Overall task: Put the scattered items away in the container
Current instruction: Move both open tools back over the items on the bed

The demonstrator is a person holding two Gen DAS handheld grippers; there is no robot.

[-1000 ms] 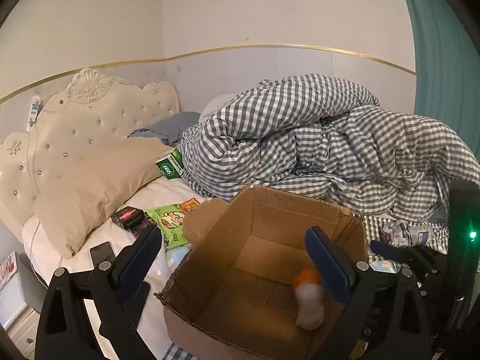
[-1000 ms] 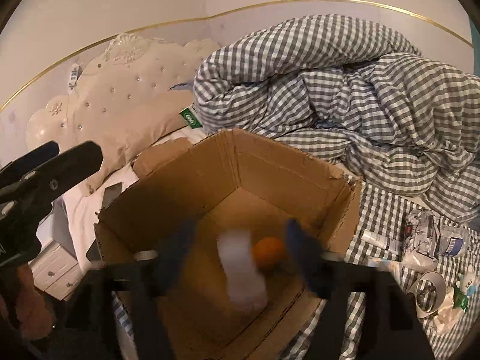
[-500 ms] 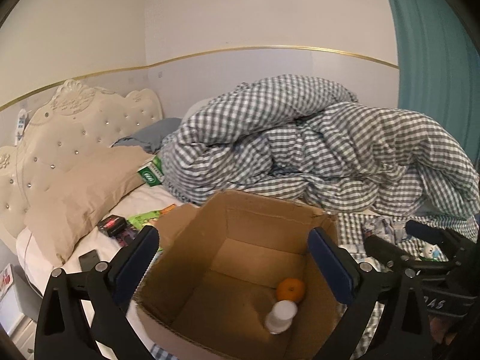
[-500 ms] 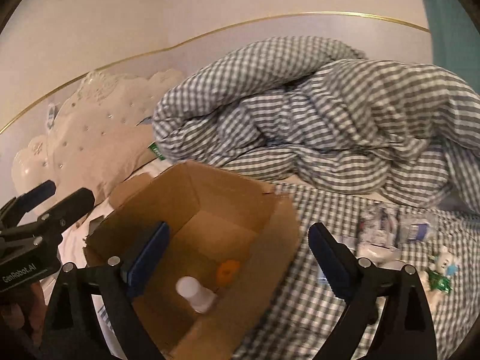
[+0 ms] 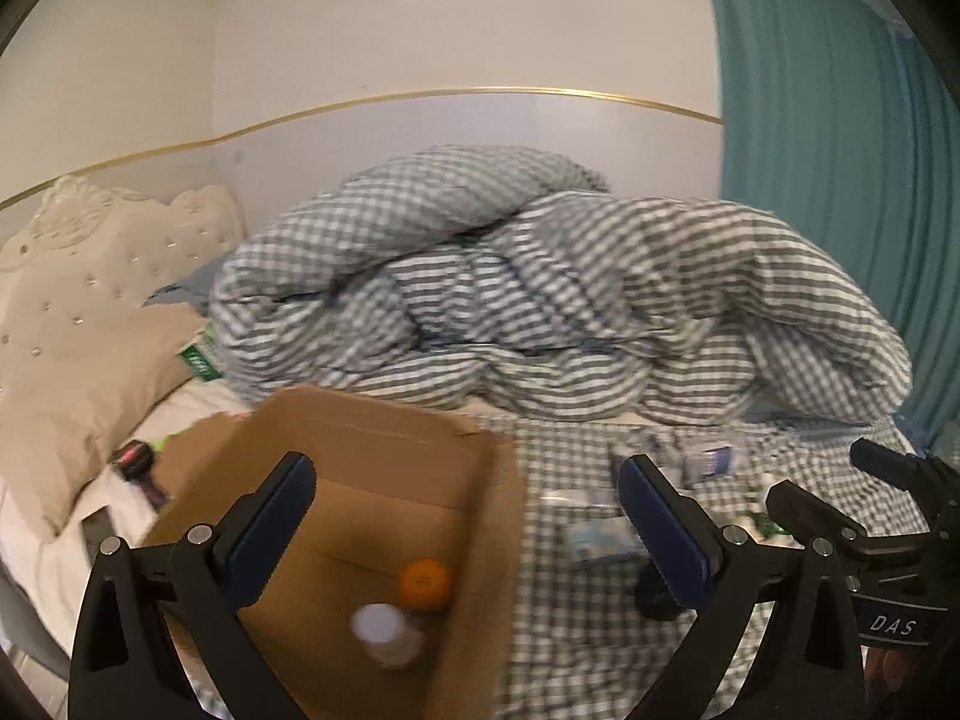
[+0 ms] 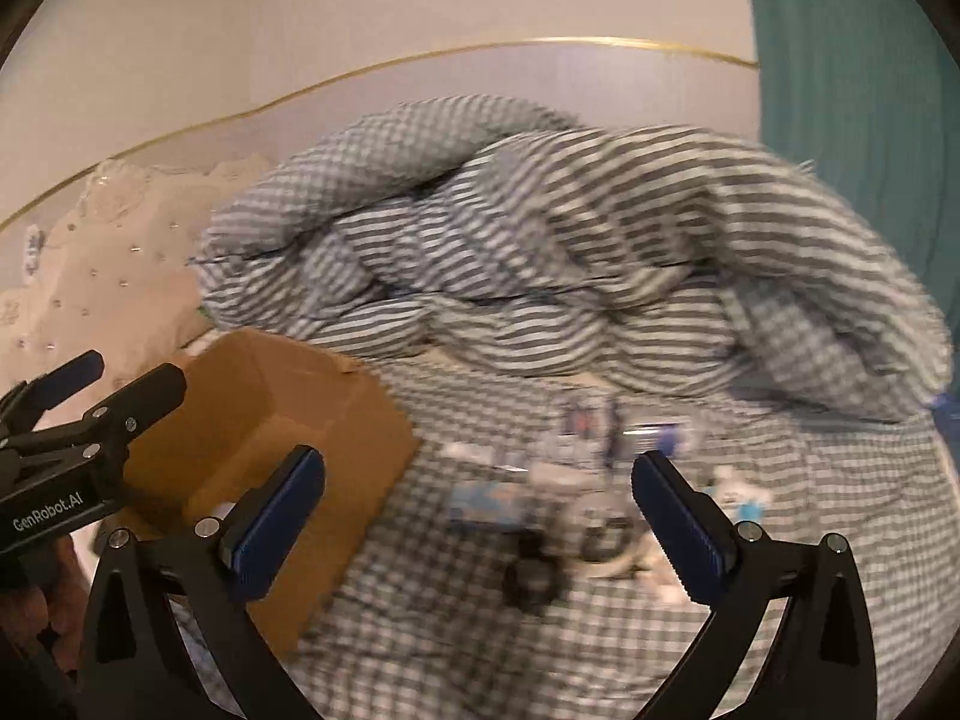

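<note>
An open cardboard box (image 5: 372, 438) stands on the bed, with an orange (image 5: 425, 582) and a white bottle (image 5: 384, 636) lying inside. My left gripper (image 5: 465, 480) hangs open over the box's right edge, holding nothing. To the right of the box (image 6: 252, 408), my right gripper (image 6: 477, 468) is above scattered items; its jaws are opening and grip nothing. Below it lie a pale blue packet (image 6: 489, 501), a tape roll (image 6: 603, 540), a small black object (image 6: 531, 582) and crumpled wrappers (image 6: 600, 426), all blurred.
A heaped checked duvet (image 5: 540, 300) fills the far side of the bed. A beige pillow (image 5: 78, 372) and padded headboard are at the left, a teal curtain (image 5: 840, 180) at the right. A black-and-red packet (image 5: 135, 459) and a dark phone (image 5: 99, 531) lie left of the box.
The white bottle left my right gripper and now lies in the box beside the orange. Both grippers swung right, and the right one's jaws widened over the scattered items.
</note>
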